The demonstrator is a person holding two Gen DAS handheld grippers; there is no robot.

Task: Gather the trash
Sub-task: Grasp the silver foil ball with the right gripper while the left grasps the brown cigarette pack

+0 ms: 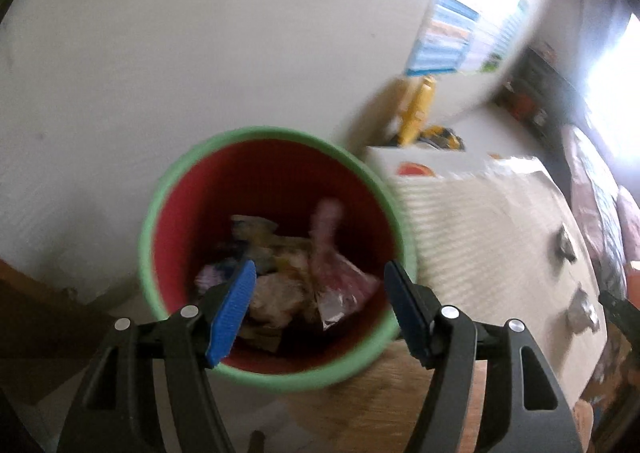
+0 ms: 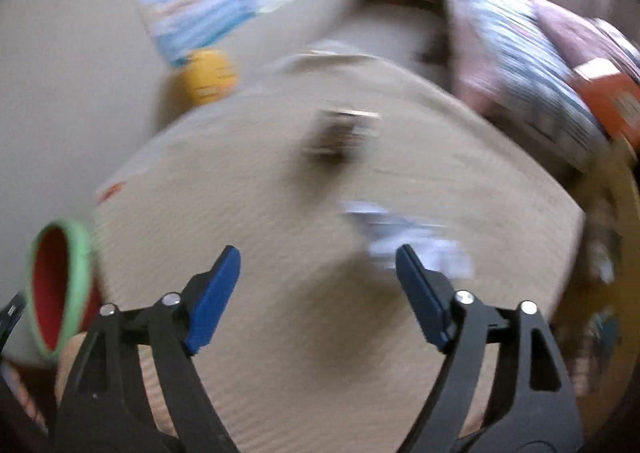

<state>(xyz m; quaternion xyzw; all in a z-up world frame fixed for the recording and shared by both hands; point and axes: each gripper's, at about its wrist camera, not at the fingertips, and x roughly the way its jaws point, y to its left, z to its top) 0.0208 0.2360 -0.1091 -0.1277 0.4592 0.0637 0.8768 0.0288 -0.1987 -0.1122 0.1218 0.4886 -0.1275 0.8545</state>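
Note:
A bin with a green rim (image 1: 276, 133) and red inside holds several crumpled wrappers, among them a pink plastic bag (image 1: 340, 281). My left gripper (image 1: 320, 273) hangs open just above the bin's mouth, with nothing between its blue pads. In the right wrist view, my right gripper (image 2: 318, 257) stands open over a pale ribbed mat (image 2: 280, 193), its jaws empty. A blurred white and blue wrapper (image 2: 404, 237) lies just beyond its right finger. A dark wrapper (image 2: 340, 137) lies further off on the mat. The bin (image 2: 60, 289) shows at the left edge there.
Two crumpled silvery scraps (image 1: 566, 247) (image 1: 582, 311) lie on the mat to the right of the bin. A yellow object (image 2: 210, 75) stands by the white wall under a poster (image 2: 200, 1). Striped bedding (image 2: 520, 53) and an orange box (image 2: 616, 101) border the mat's far right side.

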